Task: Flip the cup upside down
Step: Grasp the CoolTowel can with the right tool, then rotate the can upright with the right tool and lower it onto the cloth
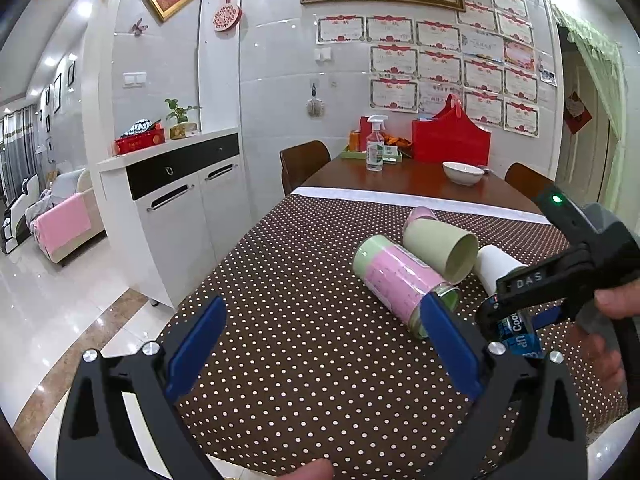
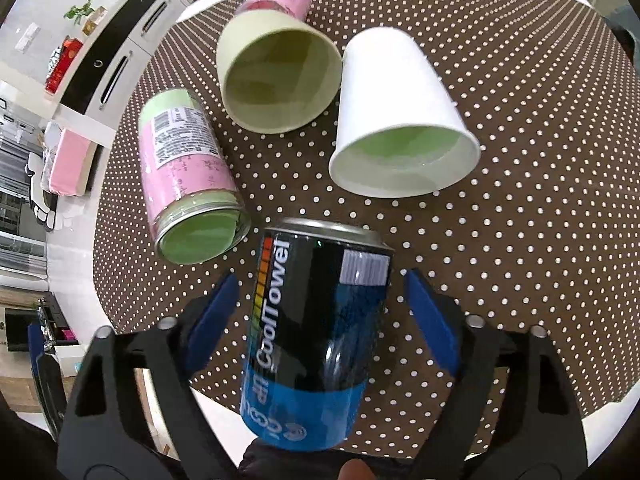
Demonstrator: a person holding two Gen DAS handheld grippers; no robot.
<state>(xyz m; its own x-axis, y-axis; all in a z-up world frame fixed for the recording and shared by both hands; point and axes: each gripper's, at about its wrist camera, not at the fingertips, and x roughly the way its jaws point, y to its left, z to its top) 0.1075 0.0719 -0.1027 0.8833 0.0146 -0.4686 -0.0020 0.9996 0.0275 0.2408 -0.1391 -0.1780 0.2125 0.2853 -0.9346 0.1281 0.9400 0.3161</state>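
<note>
Right gripper (image 2: 320, 312) is wide open around the blue CoolTowel can (image 2: 308, 336), not squeezing it. Can's long axis points to 12 o'clock. Left gripper (image 1: 320, 344) is open w/ nothing in it, farther off.

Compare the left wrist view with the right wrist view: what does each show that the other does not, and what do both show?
Only the left wrist view shows the open left gripper, the white bowl, the spray bottle and the red bag.

Only the right wrist view shows the white cup's open mouth and the open right gripper's blue pads either side of the blue can.

Both show the pink jar, green cup and dotted cloth.
</note>
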